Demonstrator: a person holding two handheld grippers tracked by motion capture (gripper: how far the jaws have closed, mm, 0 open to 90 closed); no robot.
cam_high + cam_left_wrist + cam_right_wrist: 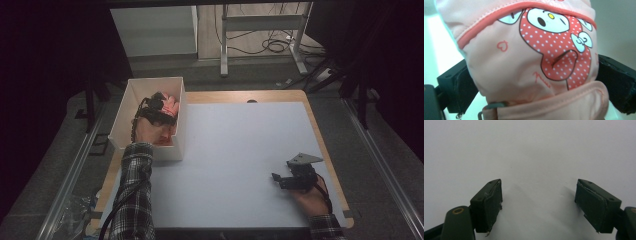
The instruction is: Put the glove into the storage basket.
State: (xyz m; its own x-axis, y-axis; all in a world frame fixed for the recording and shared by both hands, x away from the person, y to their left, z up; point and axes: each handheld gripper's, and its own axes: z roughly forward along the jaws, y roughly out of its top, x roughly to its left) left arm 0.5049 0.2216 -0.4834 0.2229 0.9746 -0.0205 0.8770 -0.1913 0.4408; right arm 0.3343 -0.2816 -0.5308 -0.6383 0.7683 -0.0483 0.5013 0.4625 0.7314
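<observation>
Plaid sleeves [131, 195], black jaws, trailing cables

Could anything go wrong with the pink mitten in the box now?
Maybe. The pink mitten sits between the left gripper's wide jaws inside the white box; lifting away could snag its fabric and drag it back out. The box stands at the table's left edge, so a bump from the hand might shove it off.

Box [150, 117] sits upper left on the bench [235, 150], mitten [170, 106] inside it with left gripper [159, 107] over it, mitten between its jaws. Right gripper [292, 177] lower right of frame on bench, well apart.
</observation>
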